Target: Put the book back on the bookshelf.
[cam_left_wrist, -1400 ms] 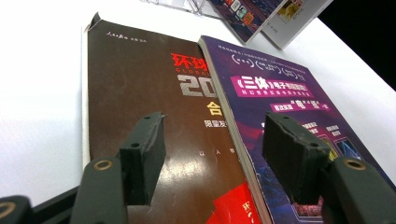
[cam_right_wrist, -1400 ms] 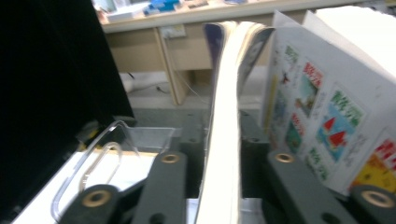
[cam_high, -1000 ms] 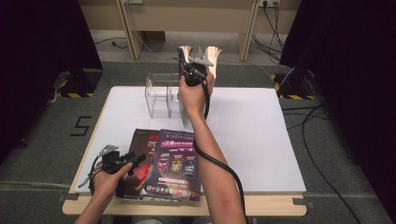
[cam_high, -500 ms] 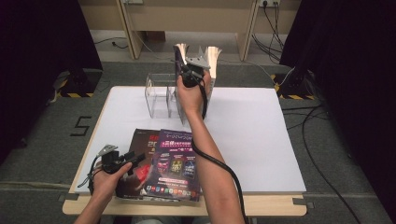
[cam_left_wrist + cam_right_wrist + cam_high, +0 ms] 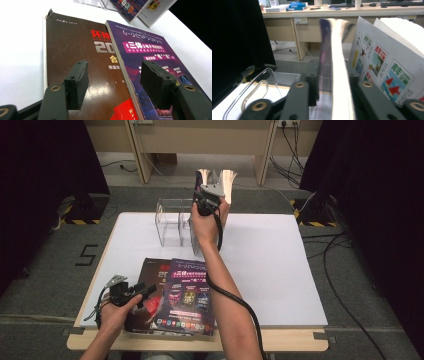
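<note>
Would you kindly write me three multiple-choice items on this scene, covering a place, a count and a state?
1. Where does the clear rack stand?
A. near edge
B. far side of the table
C. floor
2. How many magazines lie flat?
A. one
B. two
C. four
3. The left gripper is:
A. open
B. shut on a magazine
C. shut on the rack

Answers:
1. B: the clear rack stands far across the table.
2. B: brown magazine and purple magazine.
3. A: the left gripper has its jaws apart, pressing nothing.
</note>
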{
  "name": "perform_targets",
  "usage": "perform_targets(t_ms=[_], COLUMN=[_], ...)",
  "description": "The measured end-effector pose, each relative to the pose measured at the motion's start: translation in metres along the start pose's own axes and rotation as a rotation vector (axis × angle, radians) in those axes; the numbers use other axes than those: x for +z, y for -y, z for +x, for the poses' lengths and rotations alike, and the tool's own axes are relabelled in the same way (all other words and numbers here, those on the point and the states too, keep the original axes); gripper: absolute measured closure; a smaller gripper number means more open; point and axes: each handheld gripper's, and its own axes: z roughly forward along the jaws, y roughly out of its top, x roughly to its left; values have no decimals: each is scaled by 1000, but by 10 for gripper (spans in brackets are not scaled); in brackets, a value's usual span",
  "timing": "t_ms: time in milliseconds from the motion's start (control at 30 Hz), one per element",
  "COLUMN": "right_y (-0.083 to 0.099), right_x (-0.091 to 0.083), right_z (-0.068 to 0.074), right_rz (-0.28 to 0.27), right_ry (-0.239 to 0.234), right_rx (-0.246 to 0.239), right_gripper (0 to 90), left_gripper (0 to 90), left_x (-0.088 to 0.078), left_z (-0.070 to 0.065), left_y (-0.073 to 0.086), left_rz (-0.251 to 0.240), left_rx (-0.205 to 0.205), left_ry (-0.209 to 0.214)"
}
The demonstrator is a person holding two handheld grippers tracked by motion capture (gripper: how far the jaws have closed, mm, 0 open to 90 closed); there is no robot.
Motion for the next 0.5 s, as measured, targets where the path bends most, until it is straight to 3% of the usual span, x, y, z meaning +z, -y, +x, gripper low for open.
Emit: perform_targets(t_ms=[500], right_y=[6], right_x=[-22], right_z=[-1], right_rz=[32], right_ry=[-39], right_rx=[15], right_gripper=[622], left_gripper=[387], left_x=[2], left_z=[-4], left_y=[0], left_rz=[3], left_rx=[4], left_ry=[4])
